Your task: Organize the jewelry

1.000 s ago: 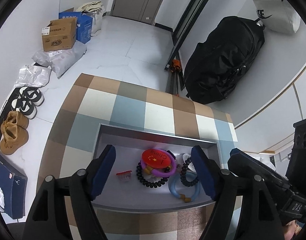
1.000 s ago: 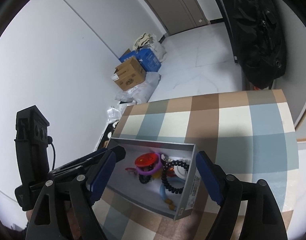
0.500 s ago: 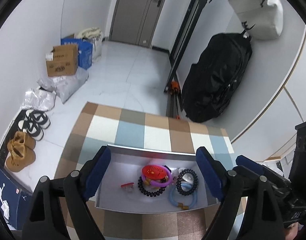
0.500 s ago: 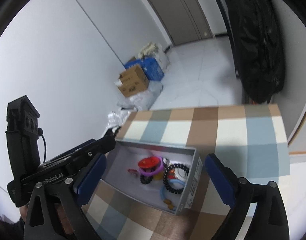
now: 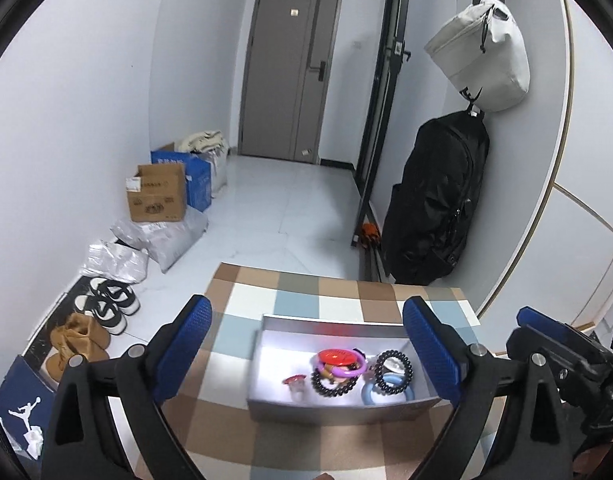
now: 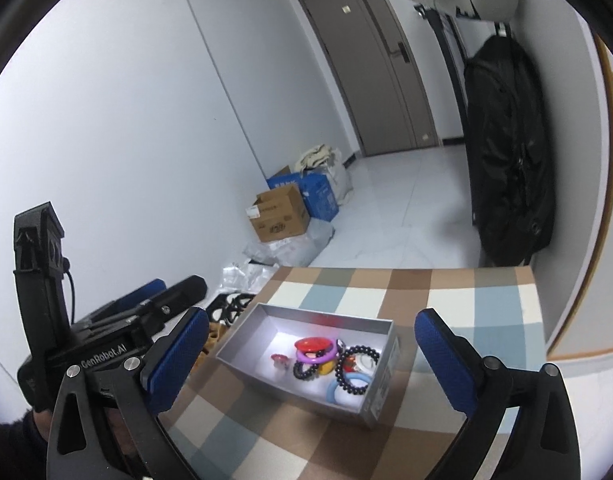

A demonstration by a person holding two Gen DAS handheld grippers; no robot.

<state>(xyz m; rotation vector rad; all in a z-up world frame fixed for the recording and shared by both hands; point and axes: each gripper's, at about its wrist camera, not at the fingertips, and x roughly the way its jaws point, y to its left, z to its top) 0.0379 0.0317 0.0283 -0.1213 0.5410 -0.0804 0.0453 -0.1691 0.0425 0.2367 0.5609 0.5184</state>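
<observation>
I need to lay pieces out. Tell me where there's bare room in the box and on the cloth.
Inside the grey box, the left half is bare up to the small red piece. The right half is crowded: purple ring, black bead bracelets, blue ring. The checked cloth left of the box is bare too.

Box [image 5: 338,402] on table [image 5: 242,336]: bracelets [image 5: 346,372] inside toward 3 o'clock; shoes [image 5: 106,304] on floor at 9 o'clock.

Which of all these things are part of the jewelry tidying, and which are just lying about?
Part of the job:
- grey box
- purple bracelet
- black bead bracelet
- blue ring
- red disc

Just lying about:
- cardboard box
- shoes
- black backpack
- white bag
</observation>
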